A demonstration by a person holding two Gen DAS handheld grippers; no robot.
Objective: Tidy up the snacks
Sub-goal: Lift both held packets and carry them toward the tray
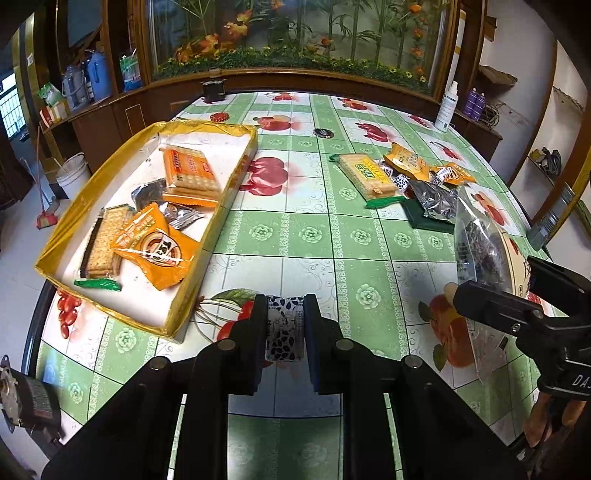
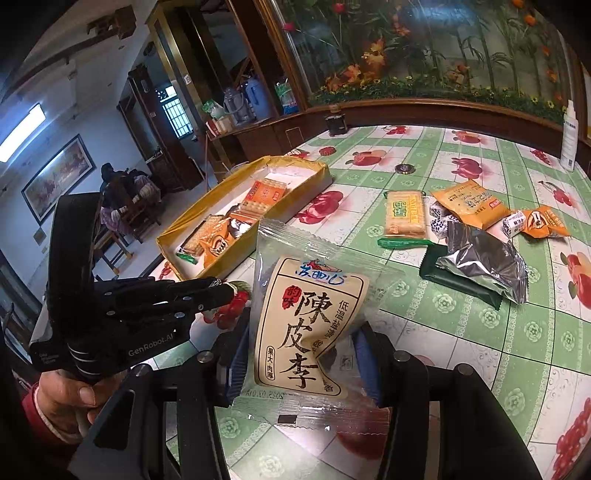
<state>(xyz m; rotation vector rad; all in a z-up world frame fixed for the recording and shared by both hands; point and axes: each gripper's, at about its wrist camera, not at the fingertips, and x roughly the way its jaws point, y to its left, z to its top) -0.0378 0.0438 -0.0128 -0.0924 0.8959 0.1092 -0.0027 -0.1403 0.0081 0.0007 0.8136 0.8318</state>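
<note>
Clamped in the left gripper (image 1: pixel 285 325) is a small patterned candy (image 1: pixel 284 332); the right gripper (image 2: pixel 299 354) pinches a clear plum packet (image 2: pixel 306 325), seemingly by its lower half. Each should be carried over the gold tray (image 1: pixel 207 236) and released low. Loose snacks (image 1: pixel 399 177) wait on the green fruit-print tablecloth (image 1: pixel 332 240), beside a dark wooden cabinet (image 1: pixel 110 125).

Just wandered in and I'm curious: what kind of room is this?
Probably a home dining or living room: a table under a fruit-print oilcloth, dark wooden cabinets holding thermos jugs, and a big bamboo mural.
</note>
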